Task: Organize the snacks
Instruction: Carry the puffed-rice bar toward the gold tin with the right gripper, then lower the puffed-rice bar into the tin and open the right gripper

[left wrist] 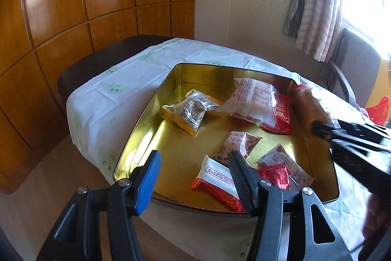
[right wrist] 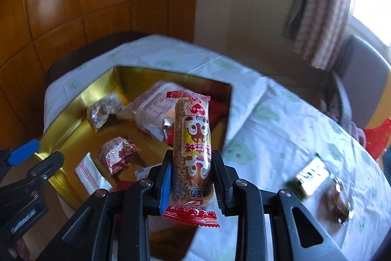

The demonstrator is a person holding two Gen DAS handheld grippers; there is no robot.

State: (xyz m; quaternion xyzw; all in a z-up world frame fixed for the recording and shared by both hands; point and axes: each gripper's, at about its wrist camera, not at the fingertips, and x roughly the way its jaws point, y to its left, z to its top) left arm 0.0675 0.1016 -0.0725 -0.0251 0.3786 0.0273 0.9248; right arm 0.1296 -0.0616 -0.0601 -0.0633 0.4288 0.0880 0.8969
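Right gripper point(right wrist: 190, 177) clamped the grain bar point(right wrist: 191, 146), carrying toward gold tin point(left wrist: 136, 148); left gripper point(left wrist: 195, 177) empty, jaws apart. Next, likely: release over tin.

- Gold tin point(left wrist: 146, 111) lies open on the table, wrapped snacks scattered inside
- Long grain bar point(right wrist: 193, 146) in clear red-trimmed wrapper stands upright over the tin's edge
- Two small snack packets point(right wrist: 317, 182) lie on the tablecloth, well apart from the tin
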